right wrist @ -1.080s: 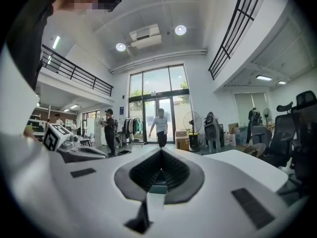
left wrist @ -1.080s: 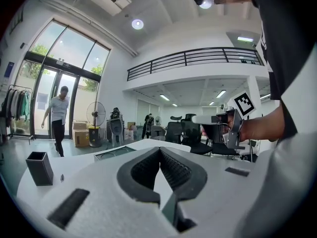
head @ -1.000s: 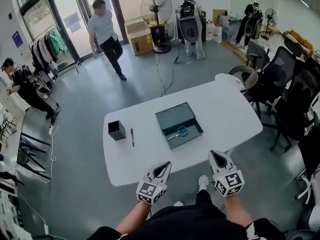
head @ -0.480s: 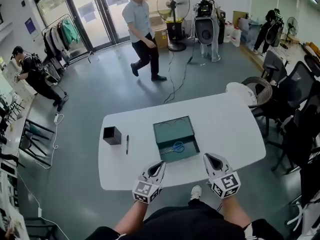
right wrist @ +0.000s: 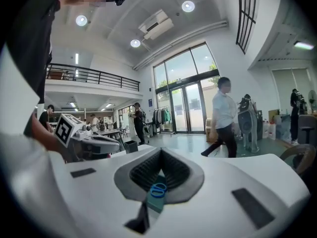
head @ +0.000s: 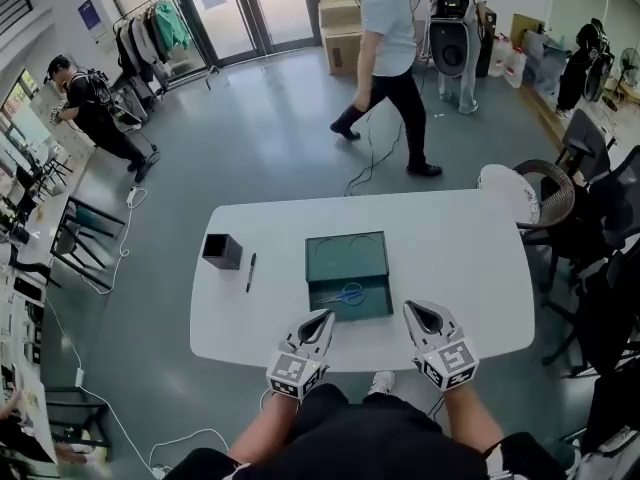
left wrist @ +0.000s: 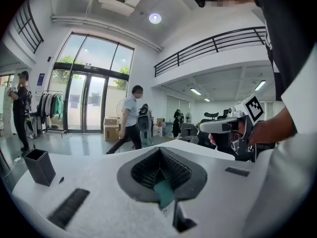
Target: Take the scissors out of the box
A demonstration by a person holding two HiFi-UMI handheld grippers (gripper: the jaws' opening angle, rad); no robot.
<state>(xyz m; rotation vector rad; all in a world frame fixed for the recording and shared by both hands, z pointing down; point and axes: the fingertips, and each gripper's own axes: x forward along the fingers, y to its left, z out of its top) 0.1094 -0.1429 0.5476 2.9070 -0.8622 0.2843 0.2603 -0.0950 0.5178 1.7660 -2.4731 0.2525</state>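
Note:
A green open box [head: 347, 253] lies in the middle of the white table [head: 450, 258]. Blue-handled scissors [head: 346, 294] rest inside it near its front wall. My left gripper [head: 322, 316] hovers over the table's near edge, just short of the box's front left corner, and is shut and empty. Shut and empty too, my right gripper [head: 416, 310] sits to the right of the box front. The right gripper view shows the scissors [right wrist: 158, 190] and box [right wrist: 154, 203] past the closed tips [right wrist: 161, 152]. In the left gripper view the box [left wrist: 163, 192] shows beyond the closed tips [left wrist: 159, 150].
A black square cup [head: 221, 251] and a black pen [head: 250, 271] lie on the table's left part. Office chairs [head: 600, 228] and a round fan [head: 510, 193] crowd the right side. A person [head: 395, 38] walks across the floor beyond the table.
Both grippers have moved forward toward the table and box, still shut. The person on the far floor has walked to the right.

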